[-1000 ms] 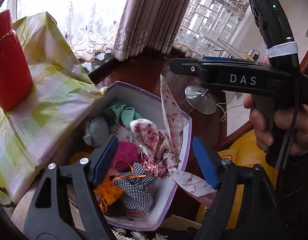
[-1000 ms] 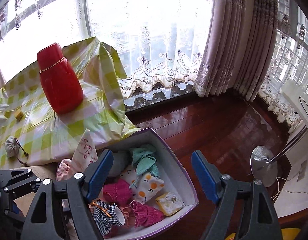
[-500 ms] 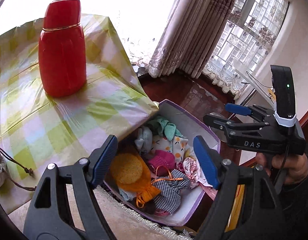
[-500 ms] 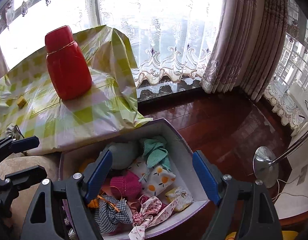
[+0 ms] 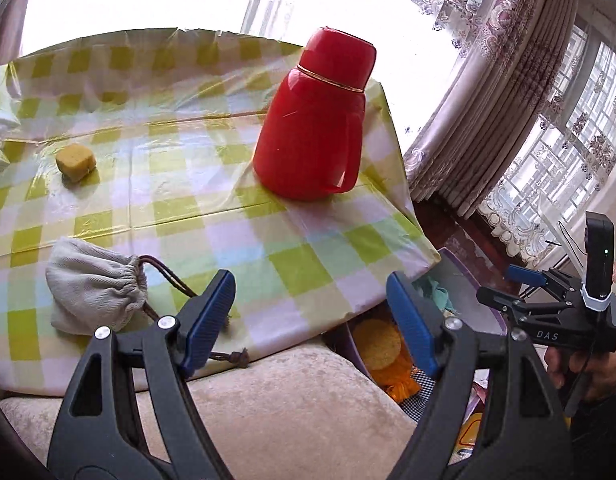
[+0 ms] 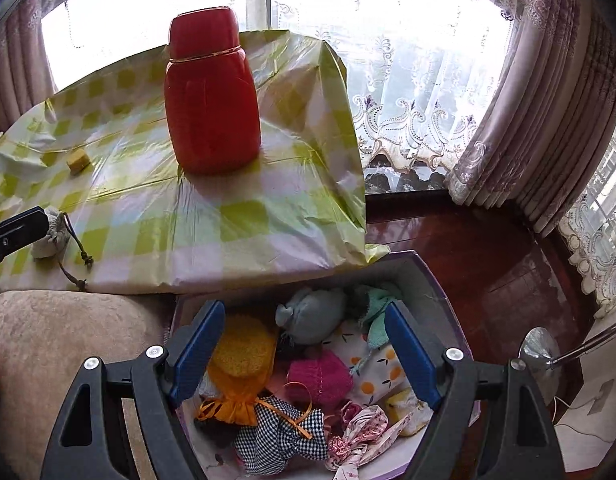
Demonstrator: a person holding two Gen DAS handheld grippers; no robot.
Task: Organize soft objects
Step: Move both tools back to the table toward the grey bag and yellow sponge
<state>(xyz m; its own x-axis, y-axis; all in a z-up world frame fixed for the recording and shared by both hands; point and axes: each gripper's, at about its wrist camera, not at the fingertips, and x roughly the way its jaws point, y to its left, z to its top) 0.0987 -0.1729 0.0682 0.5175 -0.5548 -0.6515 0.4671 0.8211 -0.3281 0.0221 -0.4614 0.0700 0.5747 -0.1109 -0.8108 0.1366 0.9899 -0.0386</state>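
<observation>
The left gripper (image 5: 310, 320) has its fingers spread with nothing between them, above the near edge of the table (image 5: 243, 232), just right of a grey drawstring pouch (image 5: 93, 296) lying on the checked cloth. Farther back sit a yellow sponge cube (image 5: 75, 162) and a red flask (image 5: 314, 128). The right gripper (image 6: 305, 354) also has its fingers spread and empty, over the purple-rimmed box (image 6: 436, 276) on the floor beside the table; the box holds soft pouches, among them a black-and-white checked bundle (image 6: 281, 432).
</observation>
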